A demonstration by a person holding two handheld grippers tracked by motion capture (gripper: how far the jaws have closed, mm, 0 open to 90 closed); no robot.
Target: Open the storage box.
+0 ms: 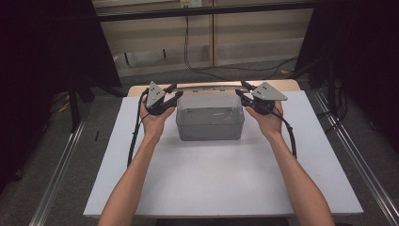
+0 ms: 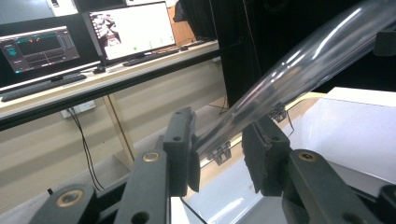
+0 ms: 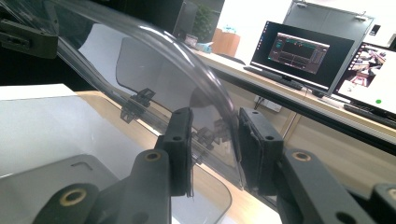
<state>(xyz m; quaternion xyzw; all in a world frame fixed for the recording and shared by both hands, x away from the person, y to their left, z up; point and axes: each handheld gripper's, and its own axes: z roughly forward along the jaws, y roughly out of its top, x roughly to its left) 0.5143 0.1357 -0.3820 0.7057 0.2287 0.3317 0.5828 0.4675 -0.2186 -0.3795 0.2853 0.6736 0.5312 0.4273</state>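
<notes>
box [image 1: 210, 123]: clear, hinged lid [image 3: 154, 70] raised | left gripper [image 1: 172, 96] spread round lid edge | right gripper [image 1: 241, 91] straddles lid corner, grip unclear | likely light, stiff, slippery; take by rim

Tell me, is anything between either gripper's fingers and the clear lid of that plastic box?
Nothing visible. The left gripper and right gripper each already straddle an end of the raised clear lid, which hinges at the back of the plastic box. Whether the fingers press it, I cannot tell.

No text, label or number is legible anywhere.
</notes>
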